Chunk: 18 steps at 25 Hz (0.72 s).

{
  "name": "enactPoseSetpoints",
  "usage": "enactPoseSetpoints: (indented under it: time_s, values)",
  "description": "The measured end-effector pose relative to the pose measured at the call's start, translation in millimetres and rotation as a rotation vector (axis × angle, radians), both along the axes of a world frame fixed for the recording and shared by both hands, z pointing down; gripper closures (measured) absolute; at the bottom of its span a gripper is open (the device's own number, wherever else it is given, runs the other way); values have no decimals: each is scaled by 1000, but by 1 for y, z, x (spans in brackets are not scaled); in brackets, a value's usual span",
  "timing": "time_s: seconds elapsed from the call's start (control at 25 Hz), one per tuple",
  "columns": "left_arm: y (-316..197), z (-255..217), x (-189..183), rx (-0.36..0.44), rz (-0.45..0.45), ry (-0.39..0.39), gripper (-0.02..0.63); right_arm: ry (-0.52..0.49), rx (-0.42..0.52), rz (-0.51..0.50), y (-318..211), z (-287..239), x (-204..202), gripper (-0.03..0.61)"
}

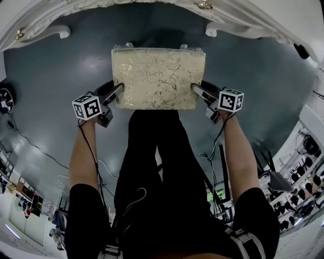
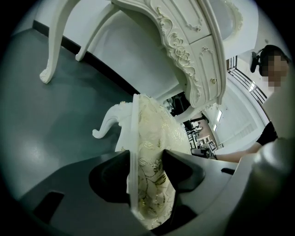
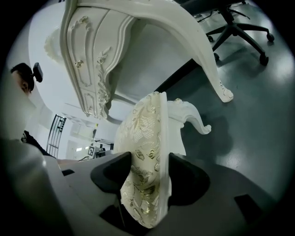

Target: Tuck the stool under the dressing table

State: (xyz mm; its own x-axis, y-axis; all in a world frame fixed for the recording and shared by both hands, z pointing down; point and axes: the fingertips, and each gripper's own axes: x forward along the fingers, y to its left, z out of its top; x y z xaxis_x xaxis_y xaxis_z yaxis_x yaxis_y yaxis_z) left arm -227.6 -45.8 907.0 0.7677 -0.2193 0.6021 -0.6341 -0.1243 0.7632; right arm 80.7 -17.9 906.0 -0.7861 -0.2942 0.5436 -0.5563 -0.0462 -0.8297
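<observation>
The stool (image 1: 158, 78), with a cream and gold cushion on a white frame with curled legs, stands on the grey floor just in front of the white carved dressing table (image 1: 243, 15). My left gripper (image 1: 119, 88) is at the seat's left edge and my right gripper (image 1: 196, 88) at its right edge. In the left gripper view the seat edge (image 2: 147, 138) runs between the jaws of the left gripper (image 2: 145, 159), both pads against it. In the right gripper view the right gripper (image 3: 150, 161) clamps the seat edge (image 3: 147, 129) the same way. The table's drawers (image 2: 184, 41) hang above and beyond.
The table's curved legs (image 2: 48, 69) (image 3: 216, 78) stand on either side of the gap beyond the stool. A black office chair (image 3: 239, 23) sits off to the right. Cables (image 1: 30, 144) lie on the floor at left, shelves (image 1: 304, 177) at right. The person's legs (image 1: 157, 152) stand right behind the stool.
</observation>
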Motion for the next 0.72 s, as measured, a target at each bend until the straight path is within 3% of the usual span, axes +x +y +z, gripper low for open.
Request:
enactPoseSetpoints:
  time_s: [0.12,0.24,0.4,0.72]
  values:
    - [7,-7,-9,18,-22,-3,377,-7,14,8,8,-11,-8,305]
    - [15,-8,-18,-21,-7,-11,379,-1,20,0,9,-14,-18,306]
    - [11,-18,-36,-16,-60,4,380,-8,33,-1,-1,-24,-34,307]
    - [-89,-15,-82,44,-45,16,380,0,111,30,-98,-24,-80,307]
